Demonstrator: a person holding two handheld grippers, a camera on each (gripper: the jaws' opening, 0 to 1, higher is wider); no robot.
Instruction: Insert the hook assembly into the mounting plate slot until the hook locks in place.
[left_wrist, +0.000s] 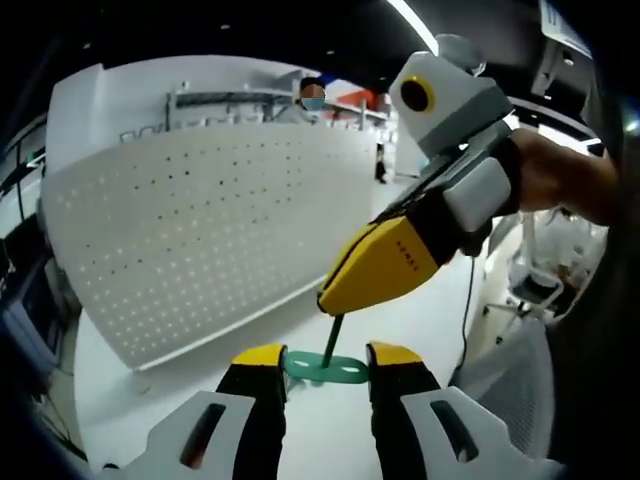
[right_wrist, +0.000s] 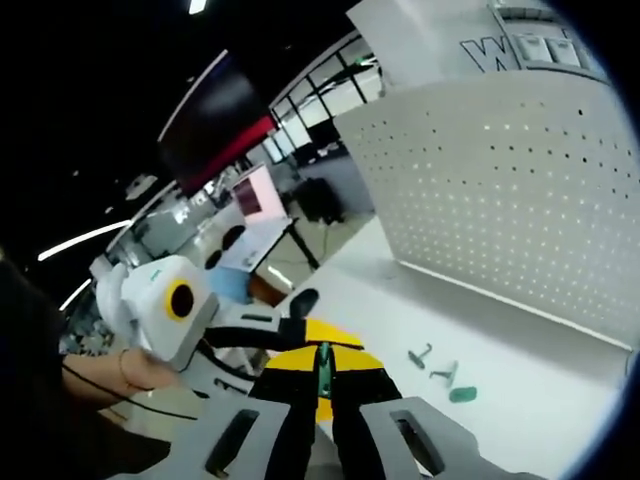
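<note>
From my remote seat the biggest thing I see is the white perforated panel (left_wrist: 190, 240), standing upright along the far side of the white worktop (left_wrist: 400, 320); in the right gripper view the same panel (right_wrist: 510, 190) rises from the worktop (right_wrist: 380, 310) with its lower edge meeting the surface. In the left gripper view my left tongs (left_wrist: 325, 362) rise from the bottom, jaws set apart just wide enough to clamp the flat teal mounting plate (left_wrist: 325, 368) by its two ends, holding it above the worktop near the front edge. My right tongs (left_wrist: 335, 298) come in from the right, a hand (left_wrist: 560, 175) behind them, the yellow tips closed on the thin dark green hook assembly (left_wrist: 333, 340), whose lower end meets the middle of the plate; I cannot tell whether it is seated in the slot. In the right gripper view those right tongs (right_wrist: 323, 385) are pressed nearly together on the hook assembly (right_wrist: 323, 370), with the left tongs (right_wrist: 300, 335) just beyond them. Smallest of all, three loose teal pieces lie on the worktop short of the panel's foot: a bent hook (right_wrist: 421, 355), a second hook (right_wrist: 445, 375) and an oval plate (right_wrist: 463, 394) beside it.
</note>
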